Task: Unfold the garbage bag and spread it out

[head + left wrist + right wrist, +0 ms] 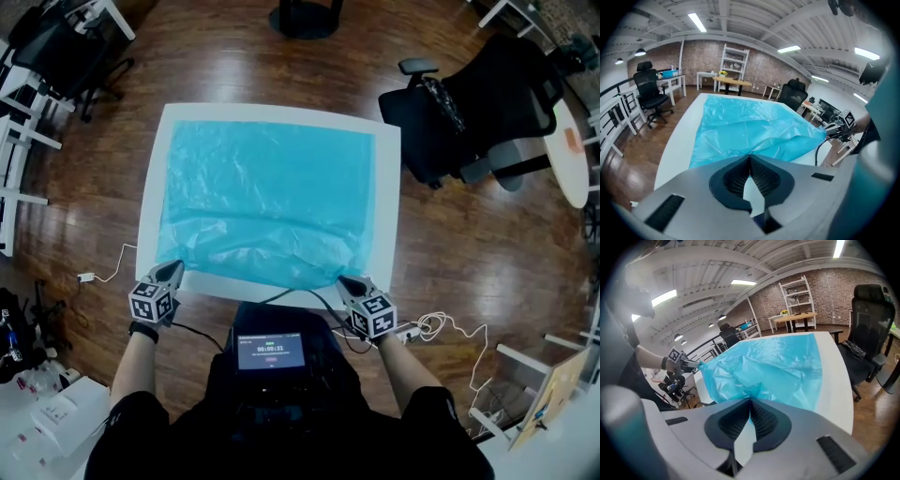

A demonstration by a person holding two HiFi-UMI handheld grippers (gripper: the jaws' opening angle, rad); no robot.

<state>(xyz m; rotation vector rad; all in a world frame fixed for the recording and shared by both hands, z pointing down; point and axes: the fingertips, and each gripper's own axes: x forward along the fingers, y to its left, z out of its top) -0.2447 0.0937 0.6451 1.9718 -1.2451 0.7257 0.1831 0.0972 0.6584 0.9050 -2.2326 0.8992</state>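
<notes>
A thin blue garbage bag (270,202) lies spread over most of the white table (386,202), its near edge raised and rumpled. My left gripper (170,275) is shut on the bag's near left corner, and my right gripper (352,284) is shut on the near right corner. In the left gripper view the blue film (754,129) runs straight into the closed jaws, with the right gripper (836,129) at the far corner. The right gripper view shows the bag (773,369) gathered at its closed jaws and the left gripper (686,363) holding the other corner.
A black office chair (473,117) stands by the table's right side, and more chairs and desks (42,70) at the far left. White cables (441,328) lie on the wooden floor near my right arm. A screen device (270,352) hangs at my chest.
</notes>
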